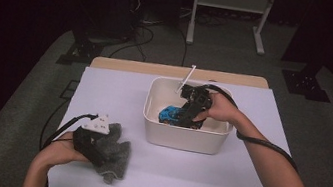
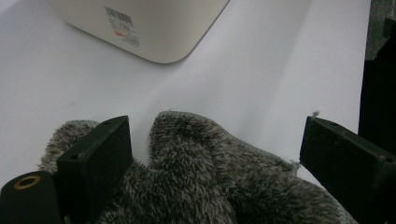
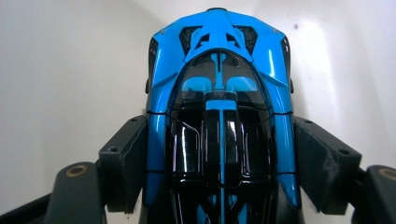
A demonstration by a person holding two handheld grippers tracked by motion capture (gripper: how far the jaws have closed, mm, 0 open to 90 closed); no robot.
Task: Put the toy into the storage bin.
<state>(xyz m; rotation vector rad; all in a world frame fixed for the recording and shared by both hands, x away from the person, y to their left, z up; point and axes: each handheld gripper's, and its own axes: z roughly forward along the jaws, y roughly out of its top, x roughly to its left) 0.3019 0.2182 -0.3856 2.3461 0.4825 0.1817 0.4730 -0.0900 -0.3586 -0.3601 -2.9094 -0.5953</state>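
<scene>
The blue toy car (image 3: 219, 116) sits inside the white plastic bin (image 1: 183, 136), and my right gripper (image 1: 185, 119) has its jaws pressed against the car's two flanks, one pad on each side of the cockpit. In the right gripper view the body is glossy: bright blue panels over a black, glassy canopy, tapering to a narrow nose that points away from me toward the bin's smooth, pale wall. That slick, curved shell looks like it could slip, so I judge the grip should stay square across the widest part of the body, with the lift going straight up and clear of the rim before any sideways move. A white stick-like piece (image 1: 186, 79) leans out over the far rim; I would steer clear of it.

My left gripper (image 2: 215, 154) rests low over the grey fleece cloth (image 2: 201, 177), jaws spread wide and closing on nothing, the fuzzy, rumpled pile bunched between them. The cloth lies on the white table cover (image 1: 119, 91), near the front edge and well apart from the bin, whose rounded corner and barcode label (image 2: 122, 25) show in the left gripper view.
</scene>
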